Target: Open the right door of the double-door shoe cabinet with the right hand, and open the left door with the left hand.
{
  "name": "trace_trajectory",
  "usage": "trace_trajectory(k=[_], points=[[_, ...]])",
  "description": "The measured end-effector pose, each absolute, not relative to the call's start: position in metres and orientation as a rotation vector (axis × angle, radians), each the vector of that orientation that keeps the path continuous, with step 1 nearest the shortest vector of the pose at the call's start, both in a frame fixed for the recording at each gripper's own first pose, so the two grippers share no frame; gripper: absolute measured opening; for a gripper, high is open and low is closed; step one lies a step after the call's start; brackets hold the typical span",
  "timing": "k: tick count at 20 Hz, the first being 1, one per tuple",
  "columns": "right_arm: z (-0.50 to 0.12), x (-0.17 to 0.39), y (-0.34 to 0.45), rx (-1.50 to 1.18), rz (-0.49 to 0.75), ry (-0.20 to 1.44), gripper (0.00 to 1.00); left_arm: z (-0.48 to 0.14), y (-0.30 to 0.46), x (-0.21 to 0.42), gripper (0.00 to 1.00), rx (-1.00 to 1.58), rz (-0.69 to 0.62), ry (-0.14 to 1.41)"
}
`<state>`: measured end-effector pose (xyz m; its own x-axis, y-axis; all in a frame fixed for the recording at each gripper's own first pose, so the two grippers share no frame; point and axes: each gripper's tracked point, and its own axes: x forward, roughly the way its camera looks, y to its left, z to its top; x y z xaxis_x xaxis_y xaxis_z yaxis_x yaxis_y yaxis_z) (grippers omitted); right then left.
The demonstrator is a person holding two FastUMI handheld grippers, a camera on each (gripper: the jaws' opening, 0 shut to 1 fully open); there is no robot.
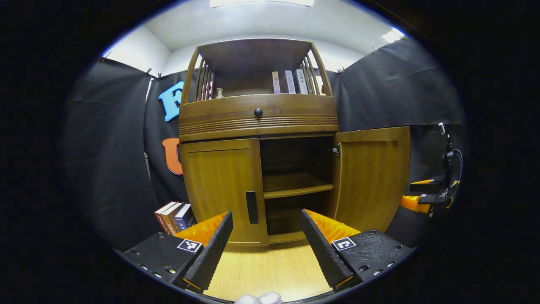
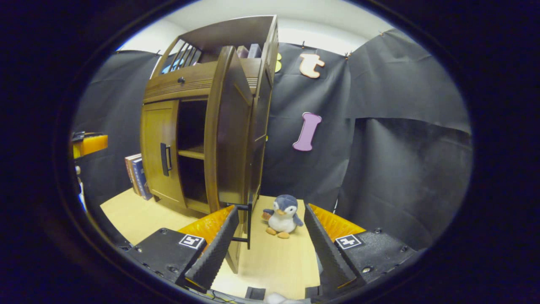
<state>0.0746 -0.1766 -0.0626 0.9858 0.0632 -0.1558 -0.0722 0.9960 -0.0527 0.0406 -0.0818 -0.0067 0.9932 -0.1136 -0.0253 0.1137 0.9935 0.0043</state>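
Observation:
The wooden shoe cabinet (image 1: 258,126) stands in front of me. Its left door (image 1: 221,190) is closed, with a dark vertical handle (image 1: 251,207) at its inner edge. Its right door (image 1: 371,177) is swung wide open, baring the shelves (image 1: 295,188). My left gripper (image 1: 266,219) is open, a short way off from the left door's handle. In the right gripper view the open right door (image 2: 228,131) is edge-on. Its handle (image 2: 248,223) sits just beside one finger (image 2: 213,249) of my open right gripper (image 2: 271,211), ungripped.
Several books (image 1: 174,217) lean beside the cabinet's left side. A penguin plush (image 2: 282,215) sits on the wooden floor (image 2: 278,261) by the cabinet's right side. More books (image 1: 291,82) stand on the top shelf. Black cloth walls close in all around.

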Motion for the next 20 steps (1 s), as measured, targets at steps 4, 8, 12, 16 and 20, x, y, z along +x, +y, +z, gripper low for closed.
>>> trace_trajectory(k=[4,8,12,16,20], points=[[-0.045,0.053,-0.164,-0.004,-0.015,0.125,0.99,-0.008,-0.067,0.043,0.95,0.016,-0.127,0.017],[-0.035,0.039,-0.123,0.024,-0.021,0.100,0.98,-0.013,-0.052,0.048,0.96,0.018,-0.140,0.023],[-0.044,0.044,-0.072,0.030,-0.030,0.101,0.98,-0.023,-0.033,0.053,0.96,0.022,-0.131,0.032],[-0.065,0.051,-0.022,0.095,-0.001,0.138,0.98,-0.040,-0.013,0.056,0.96,0.015,-0.105,0.057],[-0.064,0.056,-0.002,0.084,0.028,0.150,0.98,-0.063,0.000,0.075,0.96,0.002,-0.098,0.091]])
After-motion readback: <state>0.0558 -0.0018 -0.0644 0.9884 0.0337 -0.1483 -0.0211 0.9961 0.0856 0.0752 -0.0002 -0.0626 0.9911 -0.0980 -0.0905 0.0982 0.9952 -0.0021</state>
